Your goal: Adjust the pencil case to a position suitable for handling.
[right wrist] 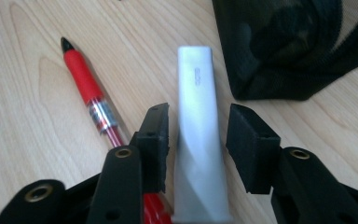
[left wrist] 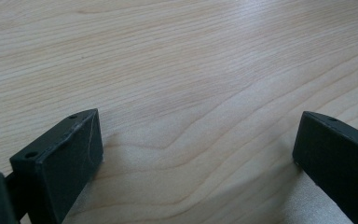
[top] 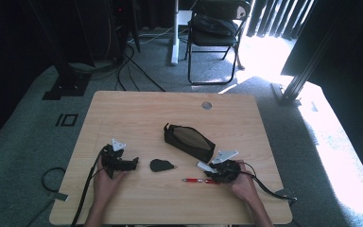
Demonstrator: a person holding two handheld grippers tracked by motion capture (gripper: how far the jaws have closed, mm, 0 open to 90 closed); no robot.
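Note:
A white flat bar (right wrist: 196,93) lies on the wooden table (top: 137,113) between the jaws of my right gripper (right wrist: 198,135). A thin gap shows on each side of it, so the pads do not press it and the gripper is open. Just left of it in the right gripper view lies a red pen (right wrist: 85,84) with a black tip. In the high view the pen (top: 194,180) sits in front of the right gripper (top: 210,172). A black mesh pouch (top: 189,142) lies behind them. My left gripper (top: 133,163) rests open at the table's left, its jaws (left wrist: 198,149) wide over bare wood.
A small black oval thing (top: 162,165) lies between the two grippers. A round cable hole (top: 206,105) sits near the table's far edge. Beyond the table stand a folding chair (top: 215,33), a white post and floor cables.

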